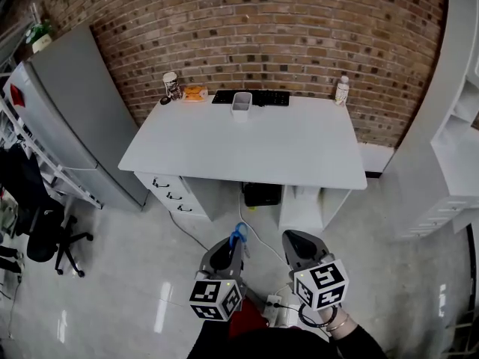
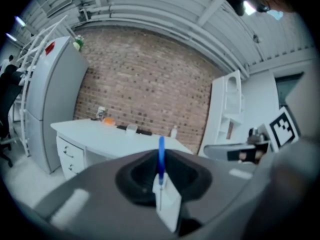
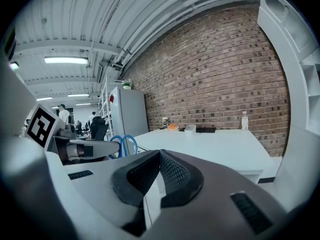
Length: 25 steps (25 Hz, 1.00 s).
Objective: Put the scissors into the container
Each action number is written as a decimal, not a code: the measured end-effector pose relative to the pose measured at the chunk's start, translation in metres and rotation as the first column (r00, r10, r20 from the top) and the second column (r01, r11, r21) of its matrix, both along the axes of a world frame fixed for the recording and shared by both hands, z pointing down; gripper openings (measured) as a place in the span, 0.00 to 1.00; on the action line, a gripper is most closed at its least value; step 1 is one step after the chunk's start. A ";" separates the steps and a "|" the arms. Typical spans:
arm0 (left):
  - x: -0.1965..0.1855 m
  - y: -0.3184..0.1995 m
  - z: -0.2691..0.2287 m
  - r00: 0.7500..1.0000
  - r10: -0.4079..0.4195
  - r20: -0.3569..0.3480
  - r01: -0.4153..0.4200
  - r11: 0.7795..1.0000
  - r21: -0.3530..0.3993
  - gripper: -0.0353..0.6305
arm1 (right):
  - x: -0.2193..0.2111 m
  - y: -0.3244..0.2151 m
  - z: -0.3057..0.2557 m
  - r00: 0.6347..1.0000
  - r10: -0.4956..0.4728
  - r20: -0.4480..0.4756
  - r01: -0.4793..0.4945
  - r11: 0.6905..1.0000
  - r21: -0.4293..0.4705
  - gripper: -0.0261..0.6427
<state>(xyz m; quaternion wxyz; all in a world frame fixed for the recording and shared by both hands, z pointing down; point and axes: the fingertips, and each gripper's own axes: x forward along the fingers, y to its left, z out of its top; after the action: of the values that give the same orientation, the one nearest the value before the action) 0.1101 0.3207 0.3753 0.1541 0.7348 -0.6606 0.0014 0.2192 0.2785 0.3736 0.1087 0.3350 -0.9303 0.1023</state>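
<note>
The left gripper [image 2: 160,173] pinches the scissors [image 2: 161,153] between nearly closed fingers. Only the blue handle shows, rising above the fingertips, and the blades are mostly hidden between the pads. The right gripper [image 3: 159,156] has its fingers pressed together on nothing. The container [image 1: 241,105] stands on the table [image 1: 299,152], well ahead of both fingertips. The bottle [image 1: 342,90] has a label too small to read.

**A:** Both grippers hung low in front of the body, side by side, jaws pointing forward.

**B:** The left gripper [image 1: 230,247] was clamped on the scissors [image 1: 238,235], with the blue handle sticking out past the pads.

**A:** The right gripper [image 1: 296,242] had its jaws pressed together, empty. The right hand [image 1: 334,321] showed just behind the marker cube.
</note>
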 end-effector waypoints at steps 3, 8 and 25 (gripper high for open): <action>-0.013 -0.014 0.001 1.000 0.006 -0.011 -0.006 1.000 0.002 0.11 | -0.014 -0.012 0.003 1.000 0.002 -0.005 -0.002 1.000 -0.008 0.05; -0.038 -0.032 0.002 1.000 0.015 -0.021 -0.015 1.000 0.001 0.11 | -0.039 -0.028 0.003 1.000 0.006 -0.017 -0.006 1.000 -0.012 0.05; -0.125 -0.091 0.002 0.996 0.074 -0.039 -0.074 0.997 0.005 0.11 | -0.131 -0.082 0.000 0.998 0.060 -0.026 -0.060 0.998 -0.015 0.05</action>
<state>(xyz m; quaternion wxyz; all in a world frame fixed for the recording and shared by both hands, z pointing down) -0.0150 0.2294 0.3770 0.1655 0.7589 -0.6298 -0.0084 0.0882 0.1970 0.3739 0.1198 0.3634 -0.9175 0.1085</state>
